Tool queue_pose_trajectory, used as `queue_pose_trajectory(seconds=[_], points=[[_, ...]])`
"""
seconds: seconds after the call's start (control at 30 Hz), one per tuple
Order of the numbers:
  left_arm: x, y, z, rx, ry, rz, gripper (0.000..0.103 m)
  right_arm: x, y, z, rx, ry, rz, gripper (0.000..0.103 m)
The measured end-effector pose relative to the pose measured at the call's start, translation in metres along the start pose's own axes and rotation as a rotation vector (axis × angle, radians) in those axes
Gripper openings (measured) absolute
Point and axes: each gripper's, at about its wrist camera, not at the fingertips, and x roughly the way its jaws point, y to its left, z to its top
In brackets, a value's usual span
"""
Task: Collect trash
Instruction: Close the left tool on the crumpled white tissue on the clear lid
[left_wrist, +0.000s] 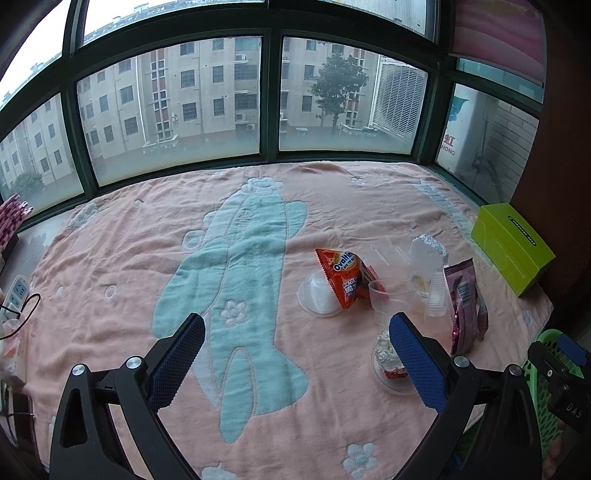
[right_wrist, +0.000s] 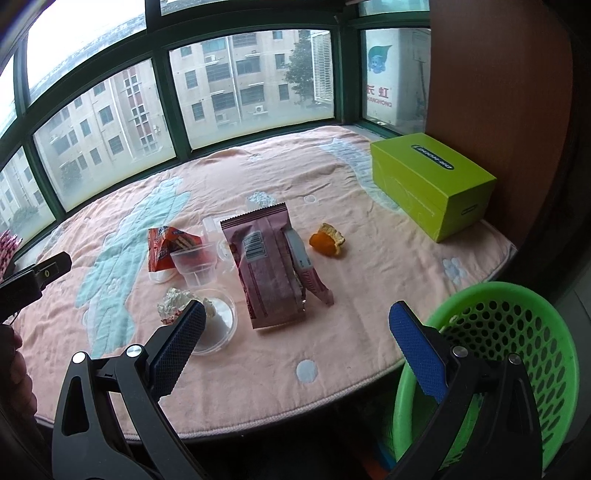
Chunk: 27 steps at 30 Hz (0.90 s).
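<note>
Pink towelling covers the table (right_wrist: 332, 354), and the trash sits bunched toward its right side: an orange Ovaltine packet (left_wrist: 341, 277), a clear plastic cup (right_wrist: 195, 266), a pink foil bag (right_wrist: 269, 273) standing upright, a scrap of orange peel (right_wrist: 328, 240) beside it. Both claws gape wide and hold nothing, the left gripper (left_wrist: 295, 362) over the cloth, the right gripper (right_wrist: 295, 347) near the front edge (a green basket (right_wrist: 517, 332) waits just off that edge).

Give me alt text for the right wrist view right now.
The open right gripper hovers over a pink towel-covered table, aimed at an upright pink foil snack bag. Left of it sit a clear plastic cup and an orange wrapper; a green perforated plastic basket waits below the table's right edge.
</note>
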Motion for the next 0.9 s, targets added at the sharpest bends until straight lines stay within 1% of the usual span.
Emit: queue_pose_trajectory(seconds=[0.07,0.23,0.3,0.43,0.57,0.73,0.9], points=[[0.003,0.003,0.0,-0.002,0.006,-0.003,0.097,0.009,-0.001,0.005,-0.001,0.016,0.045,0.098],[0.01,0.009,-0.001,-0.004,0.016,0.001,0.097,0.033,0.001,0.021,-0.048,0.046,0.077,0.098],[0.012,0.011,-0.002,-0.002,0.02,0.0,0.097,0.044,0.002,0.027,-0.055,0.064,0.108,0.098],[0.016,0.013,-0.004,0.004,0.027,-0.009,0.097,0.066,0.007,0.038,-0.097,0.099,0.143,0.098],[0.021,0.015,-0.006,0.007,0.044,-0.032,0.097,0.086,0.015,0.042,-0.181,0.12,0.132,0.098],[0.025,0.011,-0.01,0.035,0.05,-0.068,0.097,0.109,0.013,0.046,-0.194,0.148,0.15,0.098],[0.032,0.0,-0.015,0.085,0.07,-0.111,0.097,0.129,0.01,0.048,-0.198,0.179,0.16,0.098]])
